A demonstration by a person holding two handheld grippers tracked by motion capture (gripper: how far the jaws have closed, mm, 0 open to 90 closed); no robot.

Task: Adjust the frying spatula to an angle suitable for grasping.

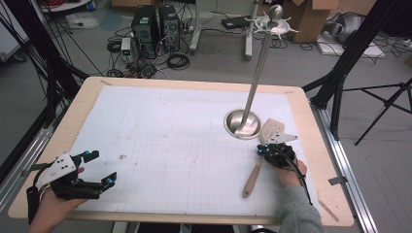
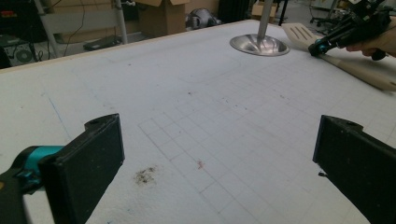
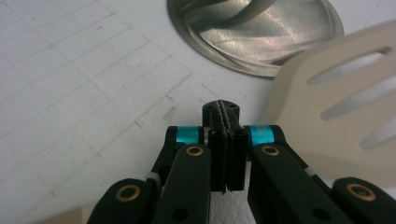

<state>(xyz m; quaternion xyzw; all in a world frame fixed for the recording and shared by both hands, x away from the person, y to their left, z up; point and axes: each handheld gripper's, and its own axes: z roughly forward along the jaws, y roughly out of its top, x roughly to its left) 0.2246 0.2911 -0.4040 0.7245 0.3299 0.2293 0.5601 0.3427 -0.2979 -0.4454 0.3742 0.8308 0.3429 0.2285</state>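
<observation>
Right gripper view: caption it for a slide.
Shut hand-held gripper poised beside a slotted spatula, near the steel stand base.

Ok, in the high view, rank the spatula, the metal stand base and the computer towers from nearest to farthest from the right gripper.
1. Spatula, beside the right gripper, slotted blade just beyond it.
2. Metal stand base, up-left on the mat.
3. Computer towers, on the floor past the table's far edge.

A robotics lab around my work, computer towers (image 1: 155, 30) on the grey floor amid tangled cables (image 1: 177, 60), cardboard boxes (image 1: 308, 17), black tripod legs (image 1: 388, 104), gridded white mat (image 1: 184, 145) on my wooden table (image 1: 90, 94)
</observation>
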